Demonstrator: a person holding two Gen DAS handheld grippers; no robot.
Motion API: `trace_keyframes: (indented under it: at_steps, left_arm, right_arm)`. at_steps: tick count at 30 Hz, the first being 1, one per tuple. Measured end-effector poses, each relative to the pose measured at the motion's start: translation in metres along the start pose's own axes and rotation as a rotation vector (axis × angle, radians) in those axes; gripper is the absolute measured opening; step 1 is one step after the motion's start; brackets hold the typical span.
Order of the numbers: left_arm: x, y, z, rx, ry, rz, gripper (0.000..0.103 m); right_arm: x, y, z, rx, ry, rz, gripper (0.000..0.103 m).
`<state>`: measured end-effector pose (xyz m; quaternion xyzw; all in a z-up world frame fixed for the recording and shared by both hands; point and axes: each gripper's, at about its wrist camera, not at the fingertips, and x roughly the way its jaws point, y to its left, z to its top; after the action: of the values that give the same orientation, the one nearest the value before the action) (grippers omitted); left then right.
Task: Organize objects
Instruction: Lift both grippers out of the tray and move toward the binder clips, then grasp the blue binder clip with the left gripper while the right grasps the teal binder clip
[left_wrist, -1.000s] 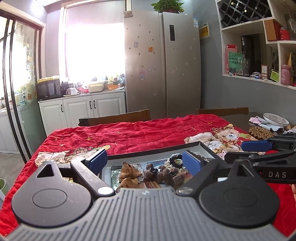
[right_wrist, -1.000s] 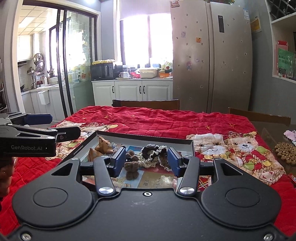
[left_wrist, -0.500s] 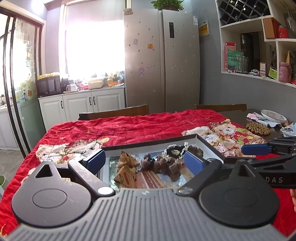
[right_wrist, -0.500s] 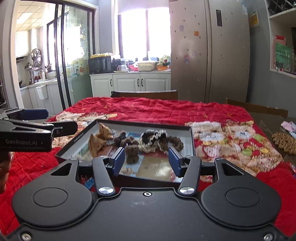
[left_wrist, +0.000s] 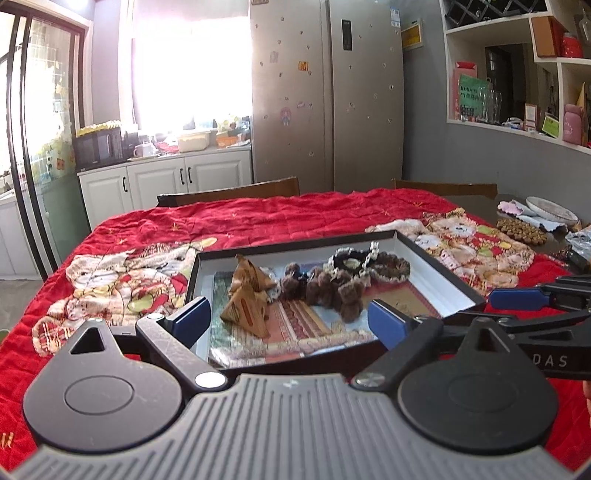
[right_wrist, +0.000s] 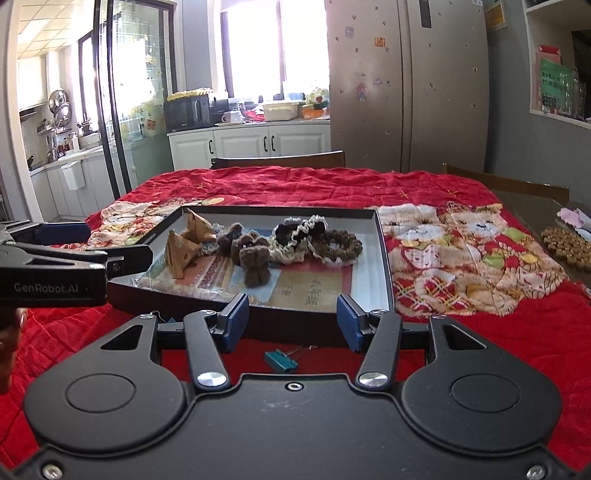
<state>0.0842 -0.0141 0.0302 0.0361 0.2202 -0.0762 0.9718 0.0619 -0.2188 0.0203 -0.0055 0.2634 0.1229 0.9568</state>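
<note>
A black shallow box tray (left_wrist: 439, 266) (right_wrist: 384, 258) lies on the red tablecloth. In it are two brown paper pyramids (left_wrist: 245, 302) (right_wrist: 183, 251), several brown fuzzy scrunchies (left_wrist: 332, 291) (right_wrist: 255, 262) and a black lace-edged scrunchie (left_wrist: 351, 258) (right_wrist: 301, 229). My left gripper (left_wrist: 290, 323) is open and empty above the tray's near edge. My right gripper (right_wrist: 291, 321) is open and empty, just short of the tray's near wall. A small teal object (right_wrist: 280, 360) lies on the cloth under it.
The right gripper (left_wrist: 524, 299) shows at the right of the left view, the left gripper (right_wrist: 74, 254) at the left of the right view. A brown beaded mat (left_wrist: 521, 230) (right_wrist: 567, 245) and a plate (left_wrist: 550, 206) lie at the far right. Chairs stand behind the table.
Both grippers have risen and pulled back from the tray, so more of its contents show. Both stay open and empty. The teal object has come into the right view.
</note>
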Motion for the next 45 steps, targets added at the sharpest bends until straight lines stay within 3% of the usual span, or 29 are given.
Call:
trace_keyframes:
  at_steps: [32,42,45]
  left_arm:
    - [0.047,-0.012,-0.053,0.02,0.142,0.015,0.096]
    - [0.055,-0.005,-0.058,-0.032,0.181,0.043,0.094]
    - [0.058,-0.001,-0.059,-0.061,0.205,0.043,0.09]
  right_arm:
    - [0.049,0.006,-0.044,0.058,0.111,-0.019,0.054]
    - [0.059,0.012,-0.041,0.074,0.101,-0.057,0.05]
    - [0.062,0.015,-0.041,0.064,0.103,-0.077,0.042]
